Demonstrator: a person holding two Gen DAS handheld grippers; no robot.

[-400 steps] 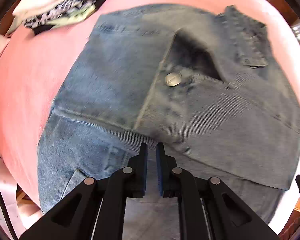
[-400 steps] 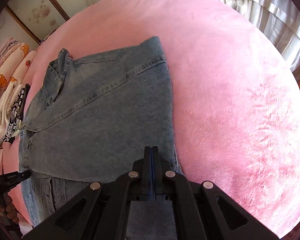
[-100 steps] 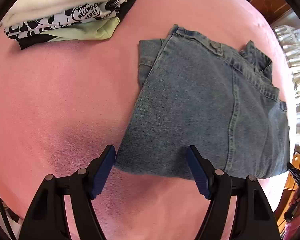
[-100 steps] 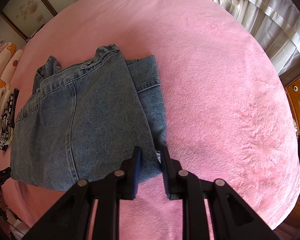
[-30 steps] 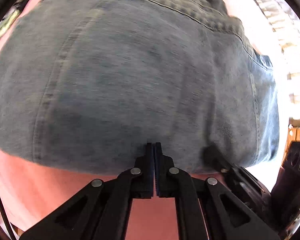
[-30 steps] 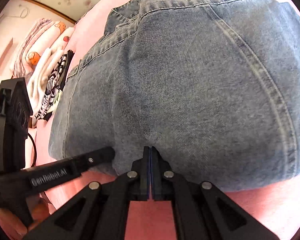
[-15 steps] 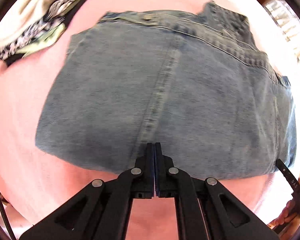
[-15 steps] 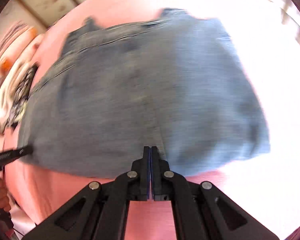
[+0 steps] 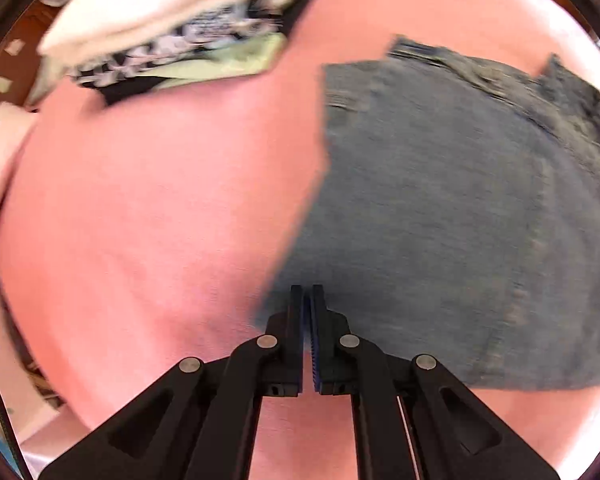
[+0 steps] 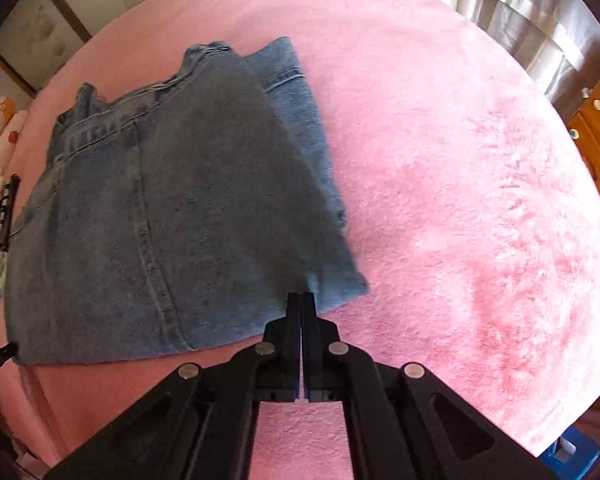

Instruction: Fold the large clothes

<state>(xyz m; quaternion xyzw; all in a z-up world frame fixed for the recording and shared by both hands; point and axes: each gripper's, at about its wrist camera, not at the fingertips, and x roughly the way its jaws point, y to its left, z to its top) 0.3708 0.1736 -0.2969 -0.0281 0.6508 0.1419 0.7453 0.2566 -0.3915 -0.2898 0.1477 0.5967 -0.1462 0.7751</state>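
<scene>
A folded blue denim garment lies flat on the pink blanket; it also shows in the right wrist view. My left gripper is shut, its tips over the garment's near left corner; no cloth shows between them. My right gripper is shut, its tips at the garment's near right corner, nothing visibly pinched. The left wrist view is blurred by motion.
A stack of folded clothes, white, black-patterned and pale green, lies at the far left of the blanket. Curtains and a wooden drawer unit stand beyond the blanket on the right.
Both grippers have slid apart along the garment's near edge, the left to its left corner, the right to its right corner. The garment now lies flat.
</scene>
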